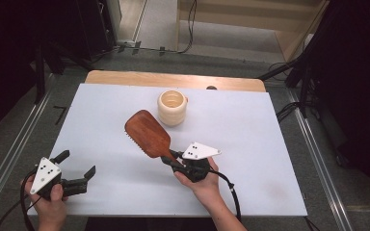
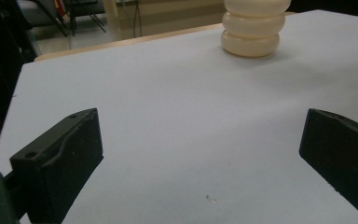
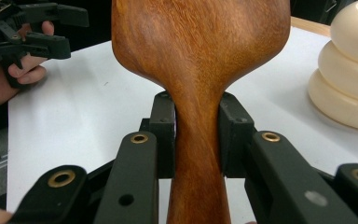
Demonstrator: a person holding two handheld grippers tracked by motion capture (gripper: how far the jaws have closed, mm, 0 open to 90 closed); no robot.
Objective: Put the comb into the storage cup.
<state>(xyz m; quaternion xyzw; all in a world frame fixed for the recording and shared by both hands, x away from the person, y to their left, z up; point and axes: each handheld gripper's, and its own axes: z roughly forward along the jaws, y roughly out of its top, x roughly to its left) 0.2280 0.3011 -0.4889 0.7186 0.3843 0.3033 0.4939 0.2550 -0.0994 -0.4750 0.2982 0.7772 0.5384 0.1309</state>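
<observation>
Right gripper (image 3: 196, 140) up close, jaws clamped on wooden hairbrush (image 1: 147, 134) handle, brush held over white table (image 1: 250, 139), head angled twd cream ribbed cup (image 1: 172, 108), my left gripper (image 1: 79, 166) low at near-left edge, jaws wide, nothing btwn them.

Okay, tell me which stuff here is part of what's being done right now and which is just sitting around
In use:
wooden hairbrush, handle clamped in the right gripper
cream ribbed cup, likely, just beyond the brush

Just there:
left gripper, open, holding nothing
cables on the floor beside the table
</observation>
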